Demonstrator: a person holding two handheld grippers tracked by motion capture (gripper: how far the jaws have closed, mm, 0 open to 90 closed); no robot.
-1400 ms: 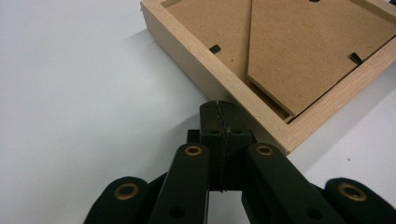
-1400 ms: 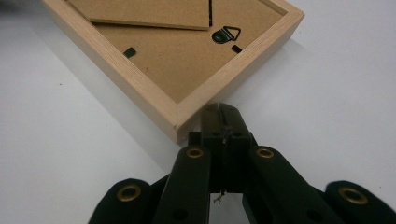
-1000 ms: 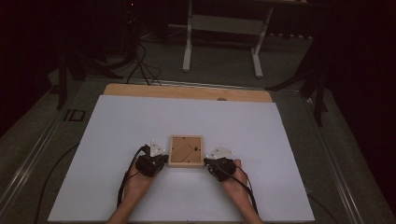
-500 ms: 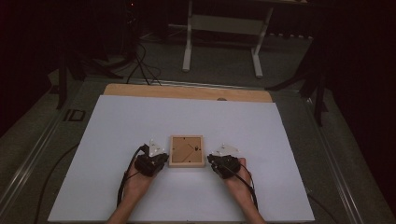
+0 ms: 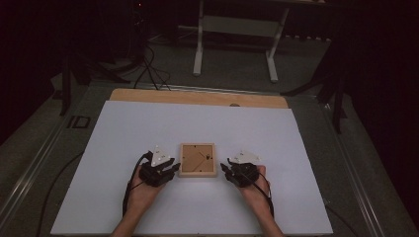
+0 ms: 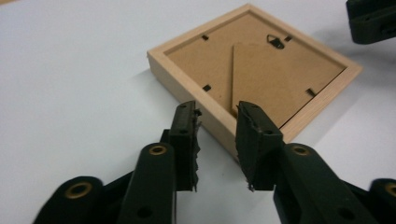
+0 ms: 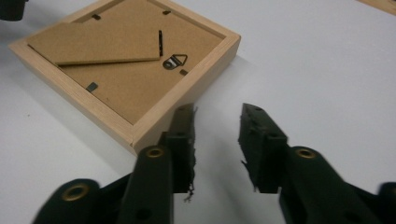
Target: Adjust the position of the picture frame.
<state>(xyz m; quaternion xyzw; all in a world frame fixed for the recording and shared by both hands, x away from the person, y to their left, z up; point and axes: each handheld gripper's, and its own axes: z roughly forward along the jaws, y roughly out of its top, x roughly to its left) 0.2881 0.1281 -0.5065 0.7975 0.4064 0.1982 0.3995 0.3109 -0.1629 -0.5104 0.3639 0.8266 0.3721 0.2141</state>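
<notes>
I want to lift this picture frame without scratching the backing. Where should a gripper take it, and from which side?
Grip the raised wooden rim of the picture frame, not the brown backing. It lies face down and flat, so come in level from a side edge, one jaw over the rim and one outside. The left gripper and right gripper, both open, already sit at opposite sides.

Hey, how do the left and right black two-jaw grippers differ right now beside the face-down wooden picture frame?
The left gripper straddles a corner of the wooden picture frame; the right gripper has bare white table between its jaws. The left sits closer to the frame. Both have just been opening, gripping nothing.
</notes>
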